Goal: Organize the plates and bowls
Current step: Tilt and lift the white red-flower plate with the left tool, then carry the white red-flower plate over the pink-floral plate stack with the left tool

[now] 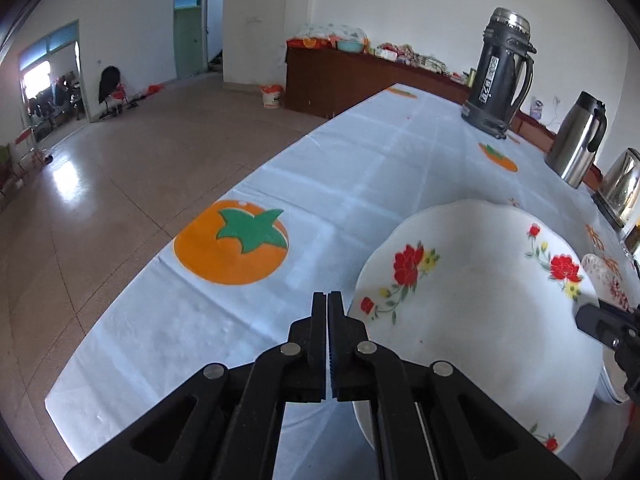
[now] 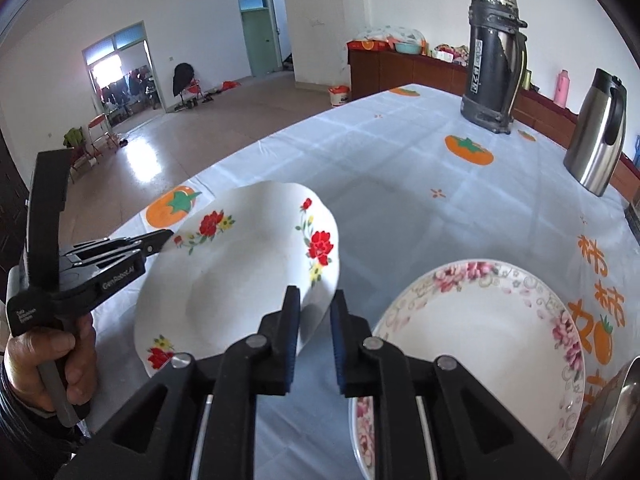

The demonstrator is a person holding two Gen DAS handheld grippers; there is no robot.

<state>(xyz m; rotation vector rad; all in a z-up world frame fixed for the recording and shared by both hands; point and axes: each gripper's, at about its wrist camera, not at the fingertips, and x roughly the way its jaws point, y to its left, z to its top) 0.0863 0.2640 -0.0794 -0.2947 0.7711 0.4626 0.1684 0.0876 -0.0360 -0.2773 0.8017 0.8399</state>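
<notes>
Two plates in view. The red-flower plate [image 2: 248,280] is round with a scalloped rim, so it has no long axis. It sits tilted, hollow face up and toward both cameras, far rim raised, and casts a shadow on the cloth beyond it. It lies between the two grippers, near the counter's [image 2: 400,168] left edge, where the cloth ends and open floor [image 1: 120,168] begins.

The left gripper [image 1: 328,300] has its fingers pressed together. In the right wrist view its tip touches the plate's left rim; whether the rim is pinched cannot be told. The right gripper [image 2: 315,300] has its fingers apart by a narrow gap, and the plate's near-right rim shows in that gap, unclamped.

The pink-flower plate [image 2: 480,340] lies flat on the counter, just right of the right gripper and apart from the first plate. A steel bowl [image 2: 624,400] shows partly at the far right edge.

Bare cloth extends ahead of both plates. A dark flask [image 2: 496,60] and a steel jug [image 2: 596,132] stand upright well beyond, along the far right side.
</notes>
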